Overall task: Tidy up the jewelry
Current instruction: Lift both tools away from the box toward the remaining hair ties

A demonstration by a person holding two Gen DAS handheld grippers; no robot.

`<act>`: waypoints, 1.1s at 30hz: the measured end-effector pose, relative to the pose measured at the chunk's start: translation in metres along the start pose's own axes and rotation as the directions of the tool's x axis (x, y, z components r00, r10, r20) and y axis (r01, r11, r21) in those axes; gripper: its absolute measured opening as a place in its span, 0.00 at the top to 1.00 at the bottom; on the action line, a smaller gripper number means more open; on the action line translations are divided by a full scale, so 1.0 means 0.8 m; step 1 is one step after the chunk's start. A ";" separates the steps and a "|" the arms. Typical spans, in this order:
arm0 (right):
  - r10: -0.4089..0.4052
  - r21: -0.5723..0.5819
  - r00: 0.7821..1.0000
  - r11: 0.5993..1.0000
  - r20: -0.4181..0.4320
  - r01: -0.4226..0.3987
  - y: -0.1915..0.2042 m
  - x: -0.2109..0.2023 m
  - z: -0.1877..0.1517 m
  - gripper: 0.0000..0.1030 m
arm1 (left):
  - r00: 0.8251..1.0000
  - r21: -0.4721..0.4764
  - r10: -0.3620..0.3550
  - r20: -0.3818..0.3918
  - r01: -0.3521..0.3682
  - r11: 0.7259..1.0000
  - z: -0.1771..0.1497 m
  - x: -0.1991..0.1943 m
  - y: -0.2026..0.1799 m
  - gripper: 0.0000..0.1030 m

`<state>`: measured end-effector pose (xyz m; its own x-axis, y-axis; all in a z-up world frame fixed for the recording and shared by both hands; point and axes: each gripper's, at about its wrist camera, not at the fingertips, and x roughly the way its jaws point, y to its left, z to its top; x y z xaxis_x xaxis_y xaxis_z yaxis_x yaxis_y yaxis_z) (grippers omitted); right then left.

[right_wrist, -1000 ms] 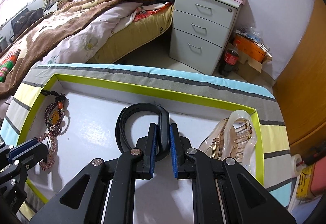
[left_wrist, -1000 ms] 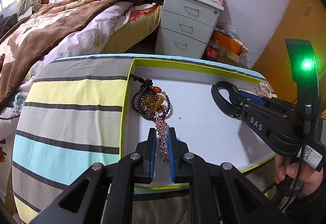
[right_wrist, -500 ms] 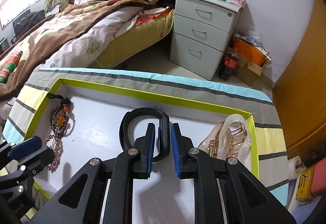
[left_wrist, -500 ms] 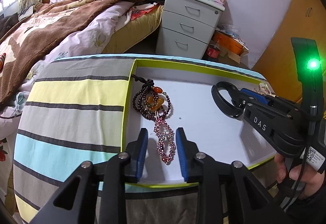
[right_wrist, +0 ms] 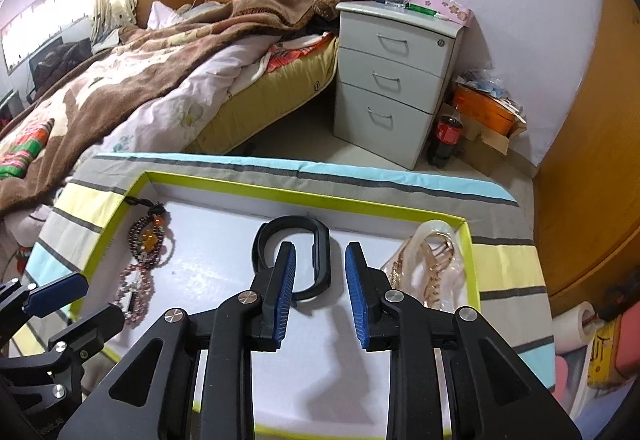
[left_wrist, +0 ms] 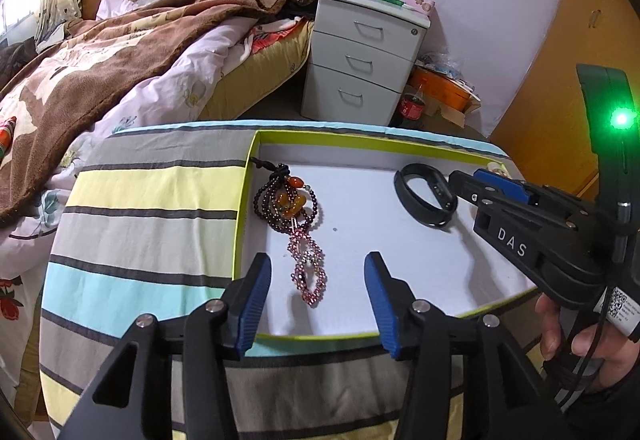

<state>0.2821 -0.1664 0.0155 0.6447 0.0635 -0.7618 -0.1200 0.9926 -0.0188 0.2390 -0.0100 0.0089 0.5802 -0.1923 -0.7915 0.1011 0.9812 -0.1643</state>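
Both claws had just been opening: left claw (left_wrist: pixel 316 304) wide astride the beads (left_wrist: pixel 298 228), lengthwise ahead; right claw (right_wrist: pixel 320 294) narrower, straddling the band (right_wrist: pixel 294 260), gripping nothing.

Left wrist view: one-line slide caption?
Left gripper, jaws just opened, over pink beaded bracelet in green-rimmed tray.

A table draped in a striped cloth (left_wrist: pixel 152 199) carries a shallow tray (left_wrist: pixel 360 143) with a green rim. The tray sits directly on the cloth, toward the right side, its near edge close to the table's front.
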 end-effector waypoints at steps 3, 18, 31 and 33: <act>0.006 0.008 1.000 1.000 0.016 -0.007 -0.001 -0.016 -0.003 0.74 | 1.000 -0.001 -0.006 0.010 0.006 1.000 -0.002 -0.011 -0.002 0.49; 0.030 0.033 0.996 0.999 0.086 -0.033 -0.001 -0.100 -0.044 0.74 | 0.998 0.013 -0.011 0.068 0.010 1.000 -0.038 -0.082 -0.008 0.48; 0.075 0.035 0.994 0.996 0.085 -0.078 -0.010 -0.146 -0.125 0.74 | 0.997 0.021 -0.060 0.056 0.059 0.998 -0.102 -0.124 0.002 0.46; 0.077 0.043 0.995 0.996 0.070 -0.080 -0.015 -0.146 -0.138 0.73 | 0.997 0.019 -0.050 0.053 0.049 0.999 -0.113 -0.128 0.005 0.46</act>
<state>0.1249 -0.1969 0.0337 0.6847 0.1465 -0.7139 -0.1386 0.9879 0.0698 0.1070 0.0123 0.0360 0.6167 -0.2401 -0.7497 0.1451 0.9707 -0.1915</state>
